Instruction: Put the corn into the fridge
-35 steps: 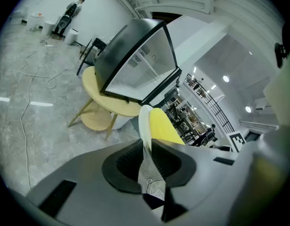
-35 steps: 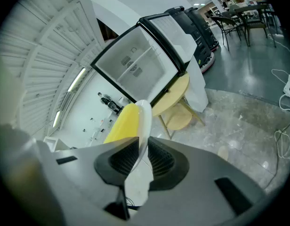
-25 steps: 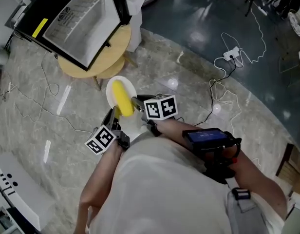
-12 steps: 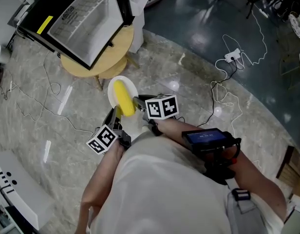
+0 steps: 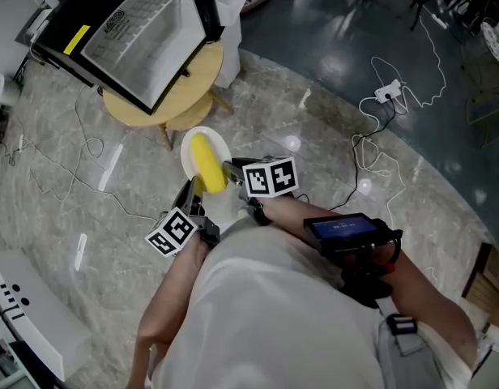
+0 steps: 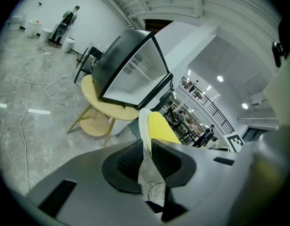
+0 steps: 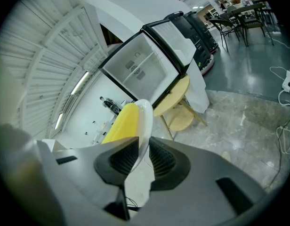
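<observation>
Yellow corn cob (image 5: 207, 162) lies on a round white plate (image 5: 187, 159) in head view, near the black glass-door fridge (image 5: 128, 31) on a round wooden worktop (image 5: 193, 79). Left gripper view: left tool (image 6: 146, 147) clamped tight on the plate rim. Right gripper view: right tool (image 7: 141, 159) pinches the rim too, corn just beside its jaws.

The left gripper (image 6: 147, 149) pinches a plate (image 6: 143, 121) bearing yellow corn (image 6: 162, 128).
</observation>
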